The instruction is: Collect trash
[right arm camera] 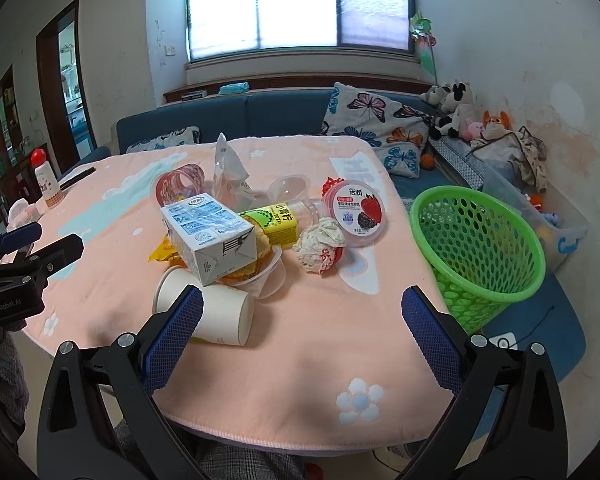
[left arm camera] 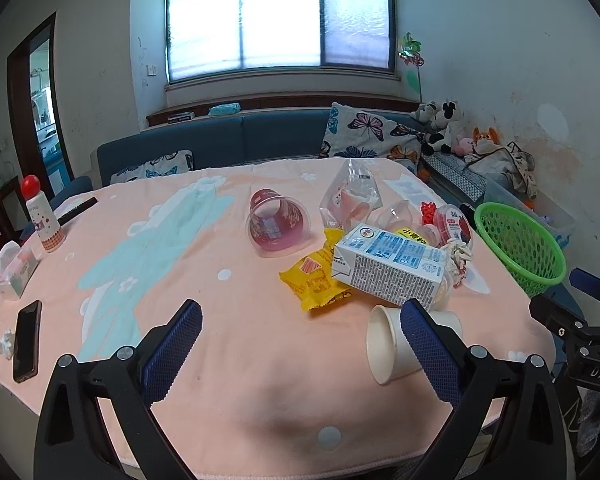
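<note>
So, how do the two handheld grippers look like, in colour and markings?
Both the left gripper and the right gripper have black angular frames with silver screws and two fingers faced with blue, grid-textured pads. Seen from the other camera, the bodies carry white lettering, "GenRobot.AI" on the left one.

Daylight floods from the overexposed window (left arm camera: 280,16) far ahead of the jaws; soft shadows fall beneath them, fisheye edges darken.

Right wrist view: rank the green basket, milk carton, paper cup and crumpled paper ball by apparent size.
1. green basket
2. milk carton and paper cup: look alike, and the cup lies nearer the camera, so unranked
3. crumpled paper ball
</note>
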`<state>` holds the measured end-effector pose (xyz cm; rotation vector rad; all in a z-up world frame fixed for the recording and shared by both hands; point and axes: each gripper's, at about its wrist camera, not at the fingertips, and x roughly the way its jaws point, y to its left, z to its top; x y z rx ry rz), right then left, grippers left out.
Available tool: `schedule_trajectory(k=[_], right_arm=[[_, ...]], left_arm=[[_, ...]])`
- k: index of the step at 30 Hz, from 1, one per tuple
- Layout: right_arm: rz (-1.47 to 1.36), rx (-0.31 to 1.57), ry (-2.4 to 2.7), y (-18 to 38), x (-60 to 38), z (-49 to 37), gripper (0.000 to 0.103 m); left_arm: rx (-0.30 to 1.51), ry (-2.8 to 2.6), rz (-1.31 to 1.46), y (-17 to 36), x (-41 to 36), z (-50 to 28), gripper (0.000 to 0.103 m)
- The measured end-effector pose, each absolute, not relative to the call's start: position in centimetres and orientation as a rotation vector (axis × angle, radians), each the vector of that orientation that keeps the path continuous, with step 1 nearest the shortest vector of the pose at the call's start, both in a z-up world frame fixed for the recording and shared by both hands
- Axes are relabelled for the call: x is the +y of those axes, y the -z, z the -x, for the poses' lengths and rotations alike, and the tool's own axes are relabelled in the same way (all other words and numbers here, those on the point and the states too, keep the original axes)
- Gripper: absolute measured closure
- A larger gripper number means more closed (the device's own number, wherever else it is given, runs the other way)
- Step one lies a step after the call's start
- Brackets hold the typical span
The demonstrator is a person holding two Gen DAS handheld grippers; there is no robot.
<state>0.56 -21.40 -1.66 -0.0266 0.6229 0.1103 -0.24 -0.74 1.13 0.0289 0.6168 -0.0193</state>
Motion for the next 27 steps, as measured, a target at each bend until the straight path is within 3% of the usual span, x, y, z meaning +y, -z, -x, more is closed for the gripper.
schedule_trajectory(k=[27], right_arm=[[0.026,0.627,-0.110,1.73,-21.41,-0.71,0.004]], left_arm=[[0.618,0.016,-0.029,-1.03,-0.86,-0.30,0.007]])
